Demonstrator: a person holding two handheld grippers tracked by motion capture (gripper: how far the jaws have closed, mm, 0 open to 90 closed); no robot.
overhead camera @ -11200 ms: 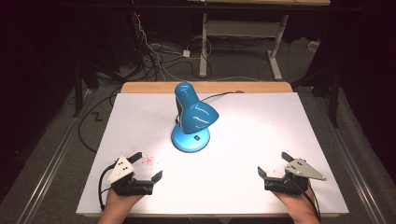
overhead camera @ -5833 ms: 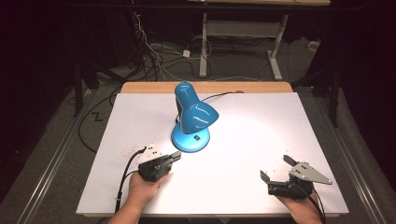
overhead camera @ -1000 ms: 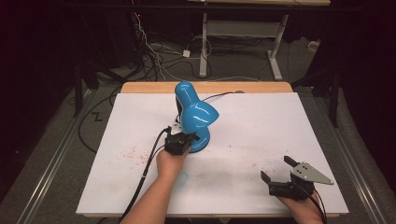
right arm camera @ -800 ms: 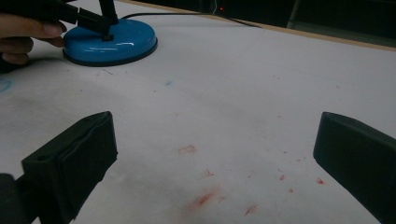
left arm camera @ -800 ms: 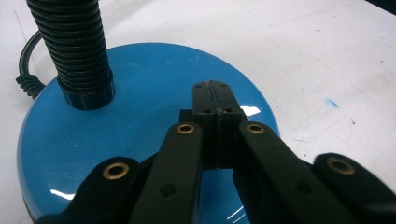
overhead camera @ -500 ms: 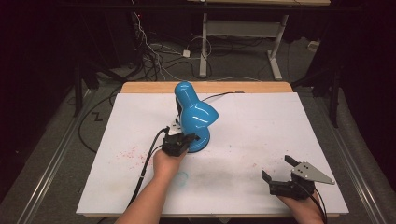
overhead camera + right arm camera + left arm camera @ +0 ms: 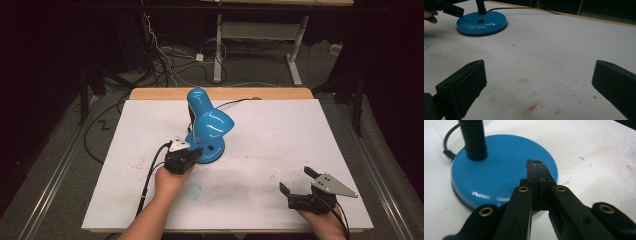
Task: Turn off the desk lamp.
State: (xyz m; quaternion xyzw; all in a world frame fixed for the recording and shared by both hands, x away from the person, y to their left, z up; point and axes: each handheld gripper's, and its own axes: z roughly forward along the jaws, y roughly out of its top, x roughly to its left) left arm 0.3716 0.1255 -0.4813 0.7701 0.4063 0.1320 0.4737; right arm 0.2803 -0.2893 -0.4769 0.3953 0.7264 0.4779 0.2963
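1. A dark room with cables on the floor surrounds a white-topped table [image 7: 280,130], its surface flecked with red and blue marks.
2. A blue desk lamp [image 7: 209,125] stands left of the table's middle, shade tipped toward the person, black cord trailing off the far edge. Its round base [image 7: 499,175] sits flat on the white top, with a small dark switch [image 7: 481,21] on the upper face.
3. The left gripper [image 7: 196,151] reaches the near edge of the lamp base. In the left gripper view its jaws are clenched together with nothing between them, the joined tips lying over the blue base.
4. The right gripper [image 7: 296,181] rests near the table's front right corner, well apart from the lamp, jaws spread wide and empty.
5. Judged from this, the work looks early: the closed tips appear lined up to press the switch, but whether they touch it I cannot tell. The press itself seems still to come.
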